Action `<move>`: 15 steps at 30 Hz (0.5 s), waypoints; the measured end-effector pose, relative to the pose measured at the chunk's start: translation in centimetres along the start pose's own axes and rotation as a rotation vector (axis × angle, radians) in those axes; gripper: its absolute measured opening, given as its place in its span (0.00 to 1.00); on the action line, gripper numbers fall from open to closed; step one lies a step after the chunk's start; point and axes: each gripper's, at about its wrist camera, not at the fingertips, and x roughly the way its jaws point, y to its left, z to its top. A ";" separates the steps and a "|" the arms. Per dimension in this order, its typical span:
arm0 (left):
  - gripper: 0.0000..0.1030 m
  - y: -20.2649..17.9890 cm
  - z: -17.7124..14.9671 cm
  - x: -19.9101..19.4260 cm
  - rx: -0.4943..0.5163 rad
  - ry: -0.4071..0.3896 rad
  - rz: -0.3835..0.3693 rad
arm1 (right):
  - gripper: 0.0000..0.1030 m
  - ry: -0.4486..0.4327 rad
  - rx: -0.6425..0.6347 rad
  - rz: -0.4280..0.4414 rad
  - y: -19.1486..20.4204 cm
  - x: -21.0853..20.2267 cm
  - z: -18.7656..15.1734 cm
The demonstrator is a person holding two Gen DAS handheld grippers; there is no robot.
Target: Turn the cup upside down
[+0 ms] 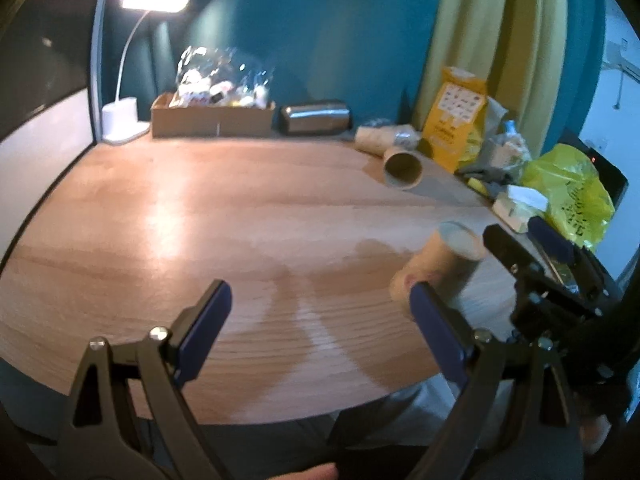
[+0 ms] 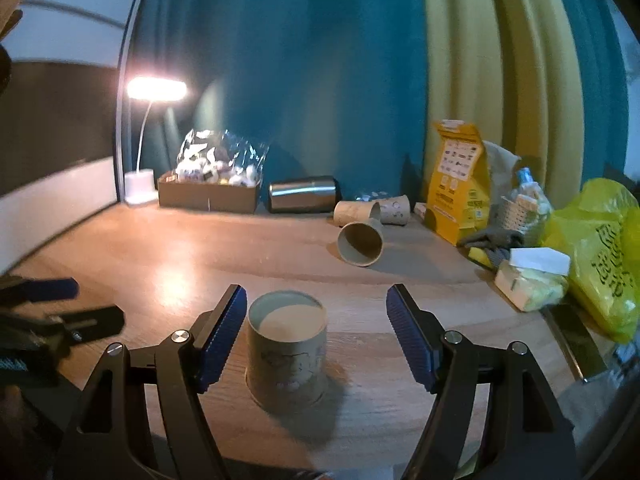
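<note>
A tan paper cup stands upside down on the wooden table, wide rim on the wood, base facing up. My right gripper is open around it, jaws wide, neither blue pad touching it. In the left wrist view the same cup shows blurred at the right, behind my left gripper's right finger. My left gripper is open and empty over bare wood. The right gripper's body shows at the right edge there.
Another paper cup lies on its side further back, with two more cups behind it. A steel tumbler, a cardboard box of bags, a lamp, a yellow bag and a yellow plastic bag line the back and right.
</note>
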 end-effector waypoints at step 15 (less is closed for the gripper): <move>0.89 -3.2 1.1 -6.6 0.057 -0.171 0.040 | 0.74 -0.013 0.088 -0.023 -3.1 -6.3 2.2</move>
